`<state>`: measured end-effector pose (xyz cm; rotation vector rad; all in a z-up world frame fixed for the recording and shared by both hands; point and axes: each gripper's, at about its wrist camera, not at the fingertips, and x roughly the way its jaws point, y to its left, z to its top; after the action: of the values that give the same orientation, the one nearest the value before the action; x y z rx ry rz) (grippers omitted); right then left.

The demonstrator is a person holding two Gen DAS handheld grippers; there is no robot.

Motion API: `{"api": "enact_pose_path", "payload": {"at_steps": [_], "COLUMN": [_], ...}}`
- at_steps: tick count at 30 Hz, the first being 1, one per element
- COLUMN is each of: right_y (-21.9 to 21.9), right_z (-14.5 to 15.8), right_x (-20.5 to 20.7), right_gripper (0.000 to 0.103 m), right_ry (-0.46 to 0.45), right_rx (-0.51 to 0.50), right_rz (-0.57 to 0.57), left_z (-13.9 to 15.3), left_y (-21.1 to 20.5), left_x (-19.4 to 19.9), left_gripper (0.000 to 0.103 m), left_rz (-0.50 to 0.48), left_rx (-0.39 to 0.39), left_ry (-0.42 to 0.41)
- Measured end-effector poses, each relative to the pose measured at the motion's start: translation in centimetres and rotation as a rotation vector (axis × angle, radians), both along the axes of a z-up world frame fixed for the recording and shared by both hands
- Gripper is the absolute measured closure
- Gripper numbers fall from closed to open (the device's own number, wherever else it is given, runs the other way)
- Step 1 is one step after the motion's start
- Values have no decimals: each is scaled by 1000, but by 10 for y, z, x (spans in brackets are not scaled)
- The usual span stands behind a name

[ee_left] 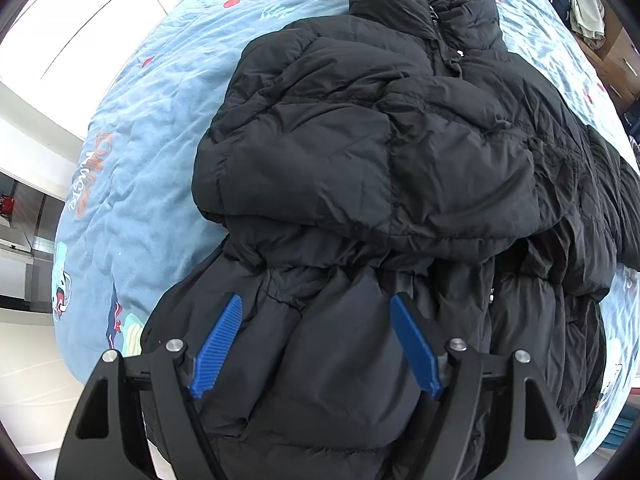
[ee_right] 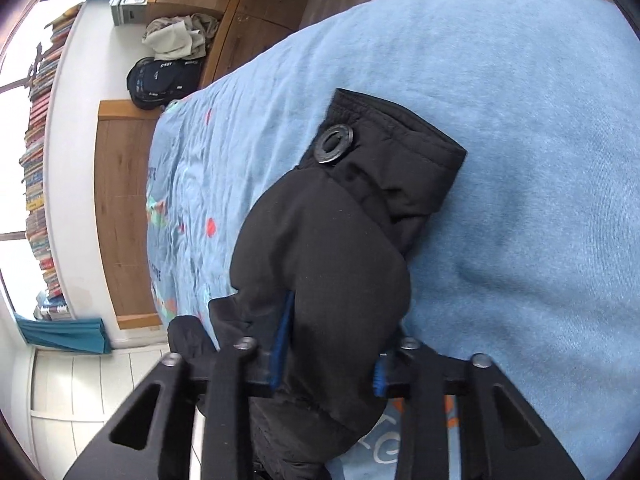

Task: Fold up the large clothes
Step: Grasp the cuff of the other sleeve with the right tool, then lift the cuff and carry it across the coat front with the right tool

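Jacket (ee_left: 360, 152) lies on the bed (ee_left: 132, 128), collar at the top of the left view, hem at the bottom. One sleeve is already folded across the chest, mid frame. The other sleeve runs off toward the right edge of that view, so I'd call this roughly the midpoint: second sleeve plus the hem-to-collar fold still to do.

Left gripper (ee_left: 316, 344): jaws spread wide, hovering over the hem panel at the bottom centre, nothing between the blue pads; can't tell if they touch the fabric.

Right gripper (ee_right: 332, 348): jaws clamped on a puffy wad of sleeve (ee_right: 320, 248), bottom centre of the right view. Cuff (ee_right: 392, 160) with its snap (ee_right: 334, 145) sticks out ahead, mid frame, over the blue sheet; can't tell if it's resting or lifted.

Room: open sheet across the right and upper right of the right view, and down the left of the left view. Bed edge runs along the left of both views, floor below it. Dresser (ee_right: 248, 8) and backpack (ee_right: 164, 80) sit upper left in the right view, well apart from the sleeve.
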<state>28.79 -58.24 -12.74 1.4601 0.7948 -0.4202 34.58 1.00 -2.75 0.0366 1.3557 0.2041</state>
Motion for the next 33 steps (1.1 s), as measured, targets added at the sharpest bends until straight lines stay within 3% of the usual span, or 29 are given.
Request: {"api": "enact_pose_path", "payload": {"at_steps": [4,8,18,33], "right_y": [3,9,51,159], "right_z": [19,45,115,188], "right_x": [4,15,53,98], "right_gripper": [89,93,94,94], "right_ry": [-27,-76,-243,-336], "right_rx": [-38,-75,-130,-256], "right_rz": [25,65,202,509], "left_z": [2,6,10,12], "left_y": [4,10,40,98], "left_x": [-2,-5,-16,-37], "left_gripper": [27,27,27,27], "left_rz": [8,19,83,191], "left_rx": [-11,-24,-60,-103], "left_ry": [-6,-16,-39,-80]}}
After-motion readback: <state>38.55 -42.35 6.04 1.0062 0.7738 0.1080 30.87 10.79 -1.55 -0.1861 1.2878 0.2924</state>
